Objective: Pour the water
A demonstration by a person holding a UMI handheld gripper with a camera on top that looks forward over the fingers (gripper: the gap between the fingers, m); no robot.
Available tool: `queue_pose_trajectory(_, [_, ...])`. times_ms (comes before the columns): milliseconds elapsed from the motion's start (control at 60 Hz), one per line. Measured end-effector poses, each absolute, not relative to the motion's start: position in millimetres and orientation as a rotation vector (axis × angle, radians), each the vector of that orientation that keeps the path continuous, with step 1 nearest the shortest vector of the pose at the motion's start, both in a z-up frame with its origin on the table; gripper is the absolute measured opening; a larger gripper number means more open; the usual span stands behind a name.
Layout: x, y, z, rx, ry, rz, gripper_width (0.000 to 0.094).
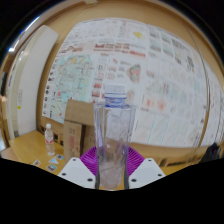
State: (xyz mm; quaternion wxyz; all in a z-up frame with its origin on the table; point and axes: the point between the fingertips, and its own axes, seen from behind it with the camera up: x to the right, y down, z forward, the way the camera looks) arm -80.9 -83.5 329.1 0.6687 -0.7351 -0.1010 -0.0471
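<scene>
Your tongs (pixel 111 170) are closed on a clear bottle (pixel 112 140), both fingers pressing its sides; it stands upright between them, cap on. Beyond lie the table (pixel 30 160), a small bottle (pixel 49 140), a box (pixel 78 118) and a papered wall (pixel 130 60).

Wall posters (pixel 130 75) — print too small, illegible
</scene>
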Motion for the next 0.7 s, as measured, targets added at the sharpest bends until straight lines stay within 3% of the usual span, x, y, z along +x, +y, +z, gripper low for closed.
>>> queue_pose_trajectory(200, [-73.5, -75.6, 207.6, -1.785, -0.167, 0.011, 0.0317])
queue_pose_trajectory(500, [-73.8, -77.2, 85.7, -1.931, -0.098, 0.073, 0.0333])
queue_pose_trajectory(600, [-75.4, -81.1, 86.2, -1.868, -0.105, 0.061, 0.0326])
queue_pose_trajectory(700, [-77.2, -83.5, 87.2, -1.852, -0.105, 0.039, 0.0393])
